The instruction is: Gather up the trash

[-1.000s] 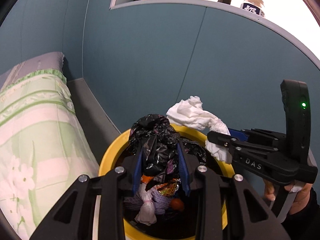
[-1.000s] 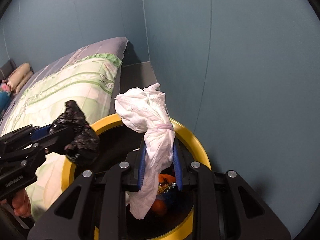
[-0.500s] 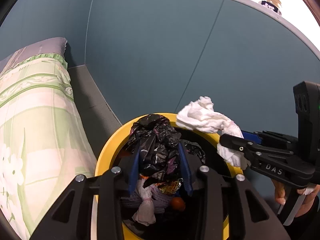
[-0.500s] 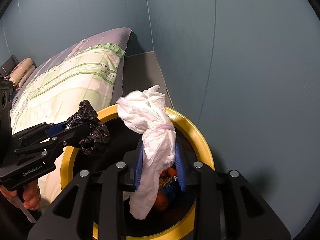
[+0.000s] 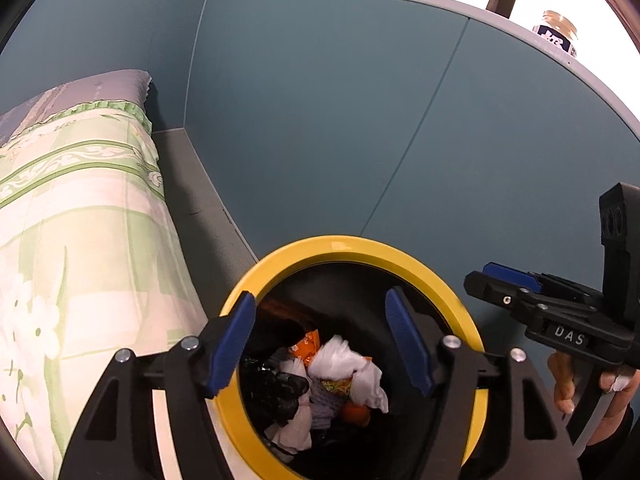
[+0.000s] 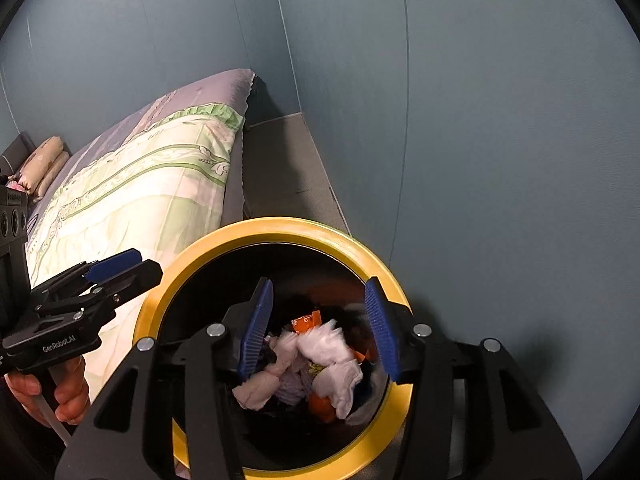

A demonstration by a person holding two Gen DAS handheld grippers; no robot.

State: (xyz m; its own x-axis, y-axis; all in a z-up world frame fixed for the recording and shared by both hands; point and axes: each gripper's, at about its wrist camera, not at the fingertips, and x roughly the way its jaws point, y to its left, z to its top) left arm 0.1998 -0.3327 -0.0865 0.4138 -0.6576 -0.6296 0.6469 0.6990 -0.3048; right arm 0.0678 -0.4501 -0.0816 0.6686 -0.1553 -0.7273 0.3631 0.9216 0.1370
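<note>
— Several bits of trash heaped in the bottom of the yellow-rimmed bin (image 5: 404, 255): white crumpled tissue (image 5: 352, 372), a black plastic bag (image 5: 276, 394), an orange wrapper (image 5: 306, 346), something round and orange (image 5: 356, 414). Hard to sort apart in the dark; tissue smeared by blur in the right wrist view.
— And the claws?
— Both spread wide, holding nothing. Left gripper (image 5: 324, 344) poised over the bin mouth, blue pads (image 5: 234, 338) apart. Right gripper (image 6: 320, 328) likewise above the opening, fingers splayed.
— Anything cut off?
— Near part of the rim hidden behind the gripper bodies. Only fingertips of each hand (image 6: 60, 396) seen, at the frame edge.
— Surroundings?
— Bin just beside a bed with a green floral quilt (image 5: 72, 240), close to the teal wall (image 5: 360, 120). A jar (image 5: 556, 36) on the ledge, label unreadable, partly washed out by window glare.
</note>
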